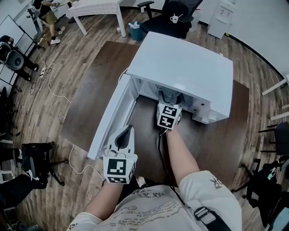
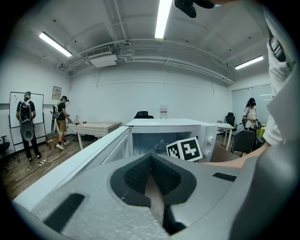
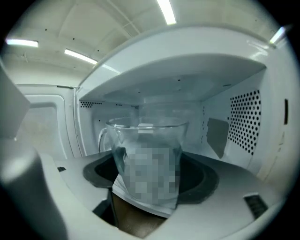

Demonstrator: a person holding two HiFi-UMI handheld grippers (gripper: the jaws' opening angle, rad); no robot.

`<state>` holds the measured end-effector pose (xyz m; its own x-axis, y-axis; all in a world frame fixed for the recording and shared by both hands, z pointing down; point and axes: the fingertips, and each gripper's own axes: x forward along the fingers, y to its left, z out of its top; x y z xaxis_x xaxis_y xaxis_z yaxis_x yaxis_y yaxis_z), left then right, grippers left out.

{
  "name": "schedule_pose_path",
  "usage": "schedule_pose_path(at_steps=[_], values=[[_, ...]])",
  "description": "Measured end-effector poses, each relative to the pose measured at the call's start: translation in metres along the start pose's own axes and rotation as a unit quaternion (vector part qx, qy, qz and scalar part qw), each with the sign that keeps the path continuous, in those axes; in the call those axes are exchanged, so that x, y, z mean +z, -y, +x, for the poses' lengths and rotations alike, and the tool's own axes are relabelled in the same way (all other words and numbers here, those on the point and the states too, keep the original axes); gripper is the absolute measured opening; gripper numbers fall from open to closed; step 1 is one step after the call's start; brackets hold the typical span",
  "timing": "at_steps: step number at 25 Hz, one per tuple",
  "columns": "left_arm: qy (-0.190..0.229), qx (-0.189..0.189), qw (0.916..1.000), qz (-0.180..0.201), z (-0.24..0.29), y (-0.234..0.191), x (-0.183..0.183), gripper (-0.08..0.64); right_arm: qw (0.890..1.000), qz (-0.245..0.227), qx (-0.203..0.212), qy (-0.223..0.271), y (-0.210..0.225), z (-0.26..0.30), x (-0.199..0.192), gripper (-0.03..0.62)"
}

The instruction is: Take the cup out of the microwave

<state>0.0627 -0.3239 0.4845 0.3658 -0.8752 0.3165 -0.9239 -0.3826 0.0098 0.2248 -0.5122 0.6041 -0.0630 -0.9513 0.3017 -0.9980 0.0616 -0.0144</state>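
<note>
Left hand-held gripper [image 1: 125,134] nearest, jaws pressed together, empty, beside open door [image 1: 110,118]. Right hand-held gripper [image 3: 150,176] inside microwave [image 1: 185,63] on worktop [image 1: 90,94], pinched glass cup [image 3: 145,140], handle at left.

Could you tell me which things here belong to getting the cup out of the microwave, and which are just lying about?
For the job:
- microwave, with its door open
- cup, held in the right hand-held gripper
- left hand-held gripper, shut and empty, by the door

Just lying about:
- blue bin
- office chair
- white table
</note>
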Motion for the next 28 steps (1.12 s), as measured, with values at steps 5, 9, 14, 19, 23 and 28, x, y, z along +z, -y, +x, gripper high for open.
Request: schedule_pose_path(at_steps=[5, 9, 14, 19, 23, 28], values=[[0.012, -0.013, 0.9998, 0.002, -0.006, 0.001, 0.009, 0.008, 1.000, 0.010, -0.003, -0.003, -0.003, -0.028, 0.004, 0.344], [0.022, -0.027, 0.9994, 0.008, -0.016, 0.004, 0.018, 0.008, 1.000, 0.019, 0.001, -0.002, -0.008, -0.060, 0.010, 0.344], [0.041, -0.049, 0.9976, 0.027, -0.035, 0.008, 0.032, 0.008, 1.000, 0.023, 0.004, -0.002, -0.019, -0.100, 0.018, 0.344], [0.058, -0.068, 0.9953, 0.039, -0.062, 0.009, 0.039, 0.008, 1.000, 0.013, 0.003, 0.007, -0.037, -0.136, 0.028, 0.345], [0.072, -0.082, 0.9932, 0.039, -0.077, 0.011, 0.044, 0.008, 1.000, -0.012, -0.008, 0.013, -0.048, -0.159, 0.035, 0.344], [0.085, -0.100, 0.9904, 0.044, -0.090, 0.013, 0.049, 0.008, 0.999, -0.040, -0.016, 0.017, -0.061, -0.190, 0.037, 0.344]])
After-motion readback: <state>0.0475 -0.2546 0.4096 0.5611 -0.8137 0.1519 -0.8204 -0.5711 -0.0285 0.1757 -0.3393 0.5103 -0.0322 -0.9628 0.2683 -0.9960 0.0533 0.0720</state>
